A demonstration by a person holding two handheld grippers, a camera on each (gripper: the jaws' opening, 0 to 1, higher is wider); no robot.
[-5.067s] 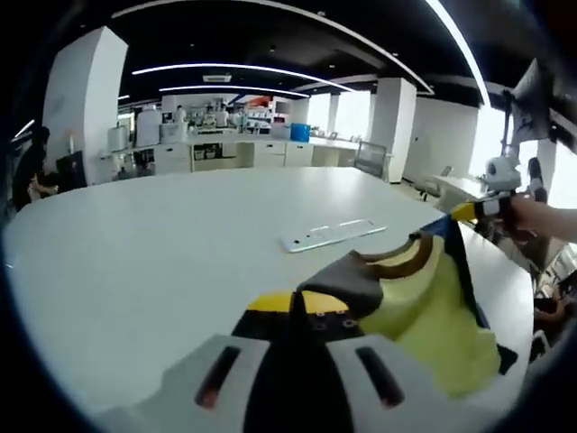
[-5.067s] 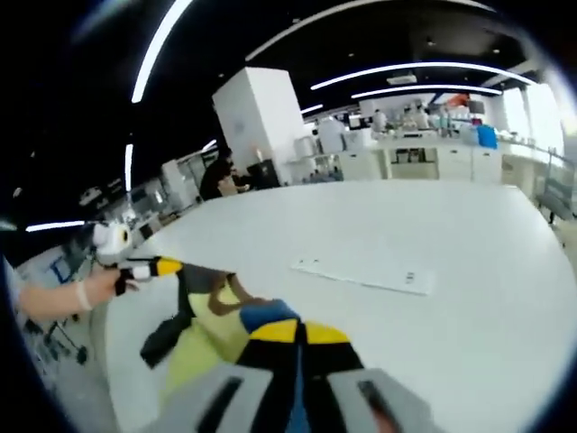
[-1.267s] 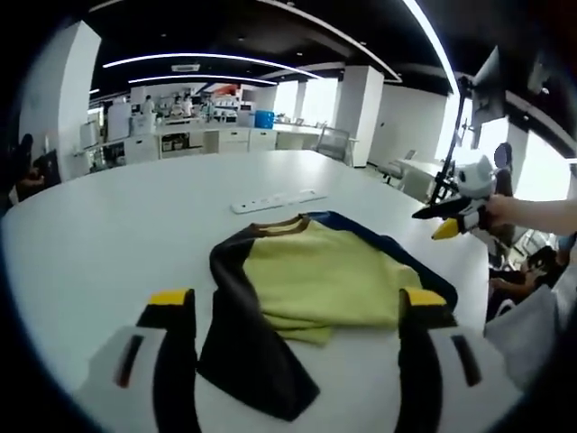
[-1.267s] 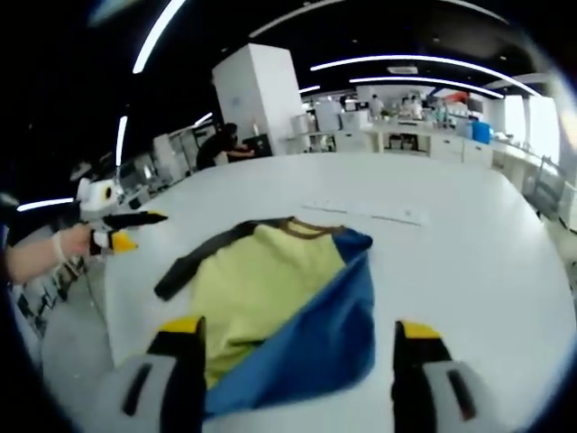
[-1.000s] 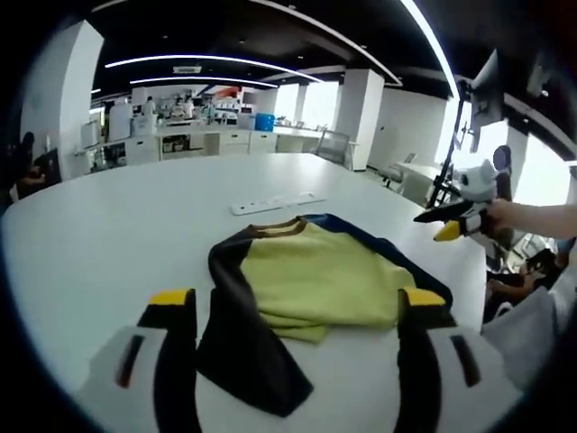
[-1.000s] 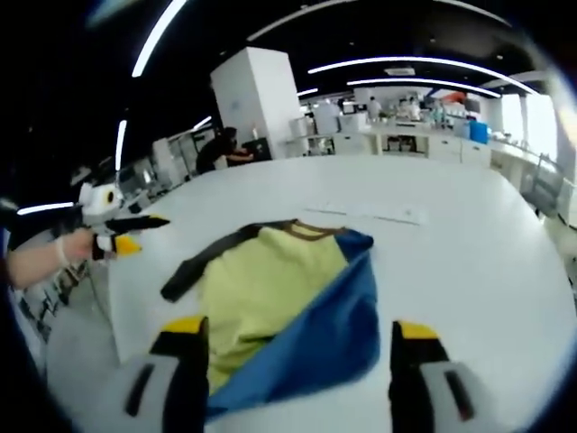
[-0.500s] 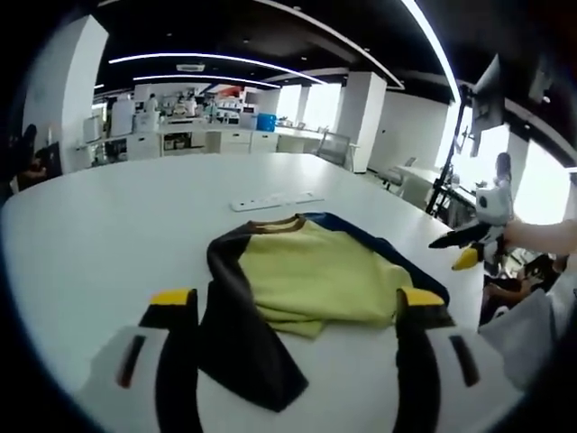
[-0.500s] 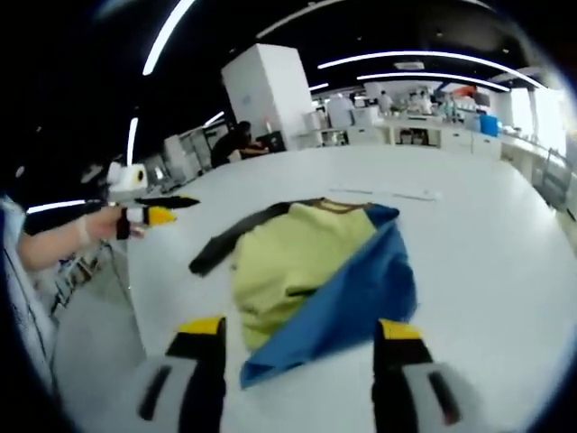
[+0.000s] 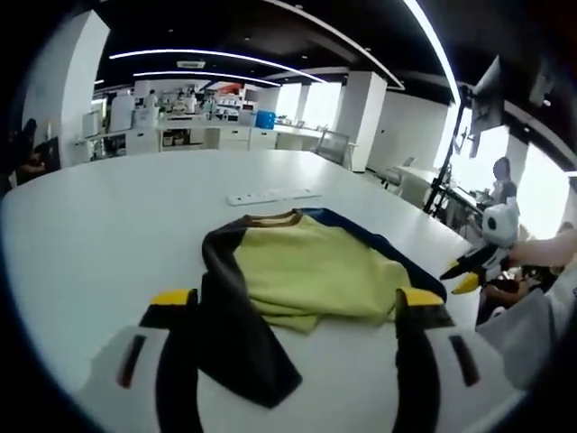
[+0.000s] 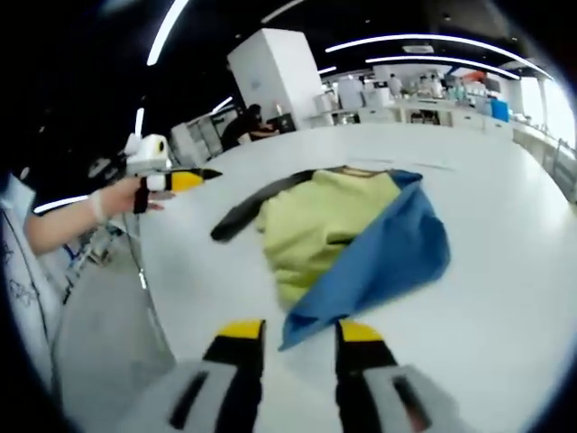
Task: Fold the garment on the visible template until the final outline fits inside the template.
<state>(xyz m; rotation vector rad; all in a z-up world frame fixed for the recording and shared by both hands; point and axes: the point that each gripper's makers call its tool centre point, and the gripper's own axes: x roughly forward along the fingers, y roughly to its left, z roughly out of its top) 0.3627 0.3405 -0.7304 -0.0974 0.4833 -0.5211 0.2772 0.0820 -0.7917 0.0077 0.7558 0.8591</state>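
Lighting is bright and even, supplied by long ceiling strips point(image 9: 225, 61) that bow into arcs under fisheye distortion. Daylight enters through windows point(image 9: 317, 106) at the far end and blows out to white in both views. The white table point(image 9: 108, 225) reflects a soft sheen with no hard glare; shadows beneath the garment point(image 9: 306, 271) are faint and short. The left gripper view is fairly sharp at centre and softens towards the table's near edge. The right gripper view is smeared by motion blur, the garment point(image 10: 352, 234) included. Straight lines curve strongly at the edges.
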